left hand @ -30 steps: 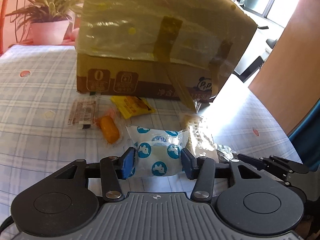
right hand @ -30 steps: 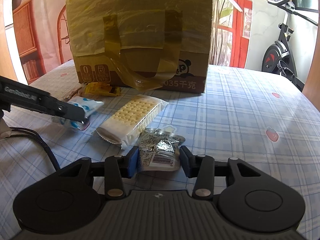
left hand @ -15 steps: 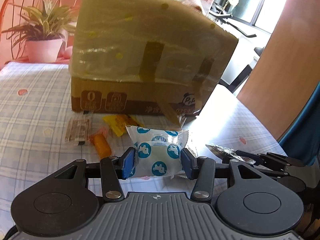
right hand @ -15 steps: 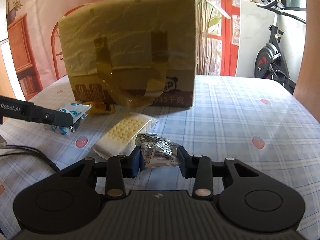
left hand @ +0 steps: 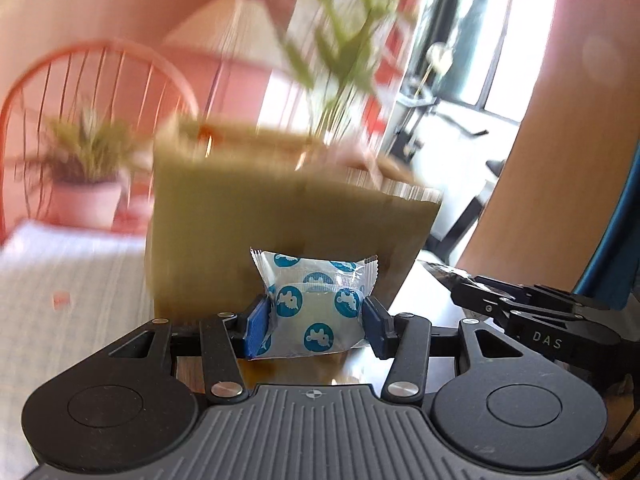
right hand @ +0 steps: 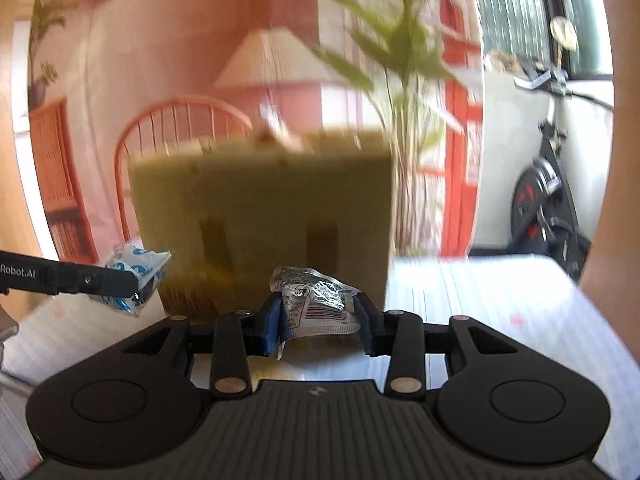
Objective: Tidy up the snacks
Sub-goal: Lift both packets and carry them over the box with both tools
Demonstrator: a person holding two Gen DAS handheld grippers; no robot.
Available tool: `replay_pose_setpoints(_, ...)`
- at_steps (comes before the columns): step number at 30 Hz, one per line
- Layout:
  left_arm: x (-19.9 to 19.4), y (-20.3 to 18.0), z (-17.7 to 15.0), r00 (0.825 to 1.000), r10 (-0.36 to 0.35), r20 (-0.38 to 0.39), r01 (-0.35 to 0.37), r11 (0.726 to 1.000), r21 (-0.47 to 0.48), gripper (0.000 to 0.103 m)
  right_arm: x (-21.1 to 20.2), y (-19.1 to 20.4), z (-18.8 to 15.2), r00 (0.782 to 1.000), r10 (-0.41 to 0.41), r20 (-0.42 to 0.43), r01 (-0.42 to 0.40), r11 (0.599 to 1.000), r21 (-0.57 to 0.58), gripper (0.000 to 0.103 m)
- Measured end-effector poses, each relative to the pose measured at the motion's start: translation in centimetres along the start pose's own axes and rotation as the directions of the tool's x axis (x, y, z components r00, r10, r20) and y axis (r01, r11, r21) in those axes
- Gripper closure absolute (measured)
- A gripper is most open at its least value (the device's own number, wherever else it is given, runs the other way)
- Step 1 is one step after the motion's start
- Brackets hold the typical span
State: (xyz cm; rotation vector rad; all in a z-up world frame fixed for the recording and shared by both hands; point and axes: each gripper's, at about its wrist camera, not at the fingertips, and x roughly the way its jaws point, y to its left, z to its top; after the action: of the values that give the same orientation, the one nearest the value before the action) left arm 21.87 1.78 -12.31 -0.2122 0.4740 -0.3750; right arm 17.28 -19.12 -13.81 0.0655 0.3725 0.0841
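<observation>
left tongs (left hand: 314, 322) gripping blue-dotted packet (left hand: 314, 306), right tongs (right hand: 318, 322) gripping silver packet (right hand: 314, 304)

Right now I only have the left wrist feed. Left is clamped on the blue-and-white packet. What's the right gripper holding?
Observer: The right gripper is shut on a silver foil packet, barcode side facing its camera.
Operator: Any obstacle to the right of the box?
Observer: An exercise bike stands on the floor past the table's far right edge, well clear of the cardboard box.
Operator: How does my left gripper look from that side?
Observer: The left gripper comes in from the left of the right wrist view, with the blue-and-white packet between its fingers, level with the box's lower half.
</observation>
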Motion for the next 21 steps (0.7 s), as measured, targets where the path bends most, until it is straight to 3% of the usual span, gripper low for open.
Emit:
replay_pose_setpoints(6, -0.6, -0.5, 4.7, 0.996, -0.006, 0.091, 0.002, 0.999, 0.050, 0.050, 0.5, 0.2, 5.7, 0.995, 0.038, 0.095, -0.035, 0.999, -0.033, 0.063)
replay_pose_setpoints(11, 0.5, 0.1, 8.3, 0.993, 0.015, 0.120, -0.020, 0.999, 0.042, 0.050, 2.5, -0.1, 9.6, 0.988, 0.042, 0.151, -0.032, 0.997, -0.064, 0.063)
replay_pose_setpoints(16, 4.3, 2.1, 11.5, 0.997, 0.035, 0.075, -0.037, 0.999, 0.016, 0.050, 6.6, -0.8, 12.5, 0.989, 0.042, 0.141, -0.033, 0.997, -0.067, 0.063)
replay_pose_setpoints(21, 8.1, 3.6, 12.5, 0.996, 0.085, 0.013, -0.086, 0.996, 0.012, 0.050, 11.1, -1.6, 13.8, 0.995, 0.026, 0.094, -0.022, 0.999, -0.046, 0.063)
